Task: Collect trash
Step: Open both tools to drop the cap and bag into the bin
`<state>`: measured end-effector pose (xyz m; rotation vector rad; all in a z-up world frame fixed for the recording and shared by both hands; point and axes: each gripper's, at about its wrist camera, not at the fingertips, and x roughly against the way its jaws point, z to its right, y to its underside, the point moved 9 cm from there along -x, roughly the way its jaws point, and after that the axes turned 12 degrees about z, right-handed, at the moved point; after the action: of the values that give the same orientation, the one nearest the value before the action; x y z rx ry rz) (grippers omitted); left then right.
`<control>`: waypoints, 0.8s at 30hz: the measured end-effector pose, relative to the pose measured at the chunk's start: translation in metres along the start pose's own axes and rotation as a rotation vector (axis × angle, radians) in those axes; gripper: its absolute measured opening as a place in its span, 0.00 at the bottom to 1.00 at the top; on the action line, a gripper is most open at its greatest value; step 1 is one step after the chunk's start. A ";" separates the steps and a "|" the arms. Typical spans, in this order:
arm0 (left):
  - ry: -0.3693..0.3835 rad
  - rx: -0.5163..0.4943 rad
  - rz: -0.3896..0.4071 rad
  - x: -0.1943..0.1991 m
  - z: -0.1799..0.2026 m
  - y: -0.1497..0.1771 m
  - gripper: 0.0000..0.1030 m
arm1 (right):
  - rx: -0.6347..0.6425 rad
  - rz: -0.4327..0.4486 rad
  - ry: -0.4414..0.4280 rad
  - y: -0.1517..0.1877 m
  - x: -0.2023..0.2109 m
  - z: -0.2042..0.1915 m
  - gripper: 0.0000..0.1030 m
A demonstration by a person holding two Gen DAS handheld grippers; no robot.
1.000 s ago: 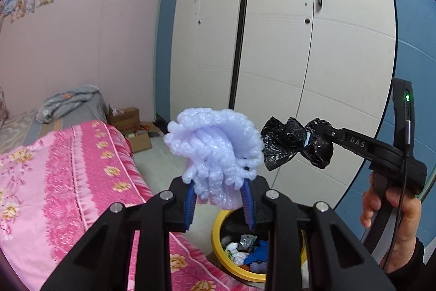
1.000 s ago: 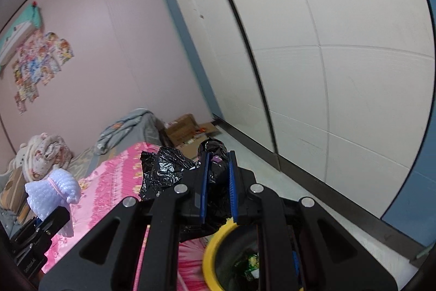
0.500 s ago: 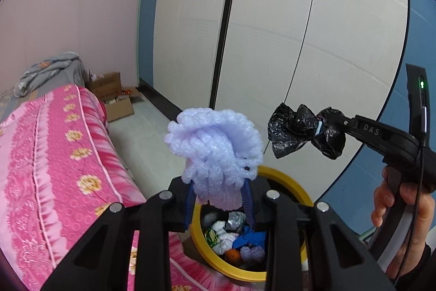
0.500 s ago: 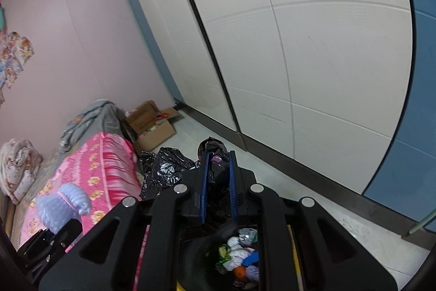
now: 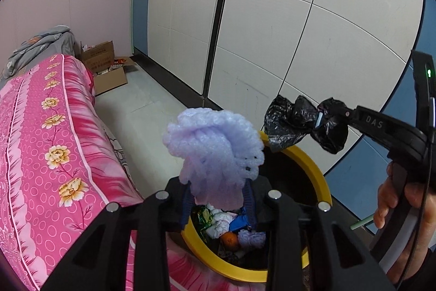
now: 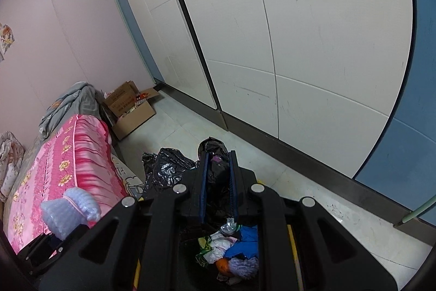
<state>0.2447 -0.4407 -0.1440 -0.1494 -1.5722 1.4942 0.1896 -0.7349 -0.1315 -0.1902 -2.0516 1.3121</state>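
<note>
My left gripper holds a wad of pale lilac foam wrap above the near edge of a yellow-rimmed bin; its jaws are opening, though the pads still touch the wad. My right gripper is shut on a crumpled black plastic bag, which hangs over the bin's far rim. From the left wrist view the bag sticks out left of the right gripper. Inside the bin lie several pieces of trash, among them paper, something blue and an orange.
A bed with a pink flowered cover runs along the left, close to the bin. An open cardboard box sits on the floor beyond it. White wardrobe doors stand behind the bin. A person's hand grips the right tool.
Both grippers have come down and tilted forward over the bin, so its rim and contents now fill the lower view. The foam wad and the black bag stay held.
</note>
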 end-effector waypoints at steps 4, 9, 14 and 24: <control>0.004 0.010 0.003 0.000 -0.001 -0.001 0.37 | -0.006 0.007 0.009 0.002 0.000 0.005 0.18; 0.015 0.042 0.014 0.006 -0.004 -0.005 0.55 | -0.016 0.018 0.015 0.001 0.004 0.007 0.38; 0.007 0.059 0.034 0.017 -0.011 -0.010 0.63 | -0.020 0.028 0.017 -0.003 0.012 0.008 0.38; -0.058 0.119 0.100 0.053 -0.051 -0.026 0.63 | -0.010 0.051 -0.023 -0.015 0.033 -0.010 0.38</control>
<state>0.2616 -0.3765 -0.1038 -0.1188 -1.5362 1.6796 0.1740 -0.7199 -0.1008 -0.2340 -2.0847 1.3407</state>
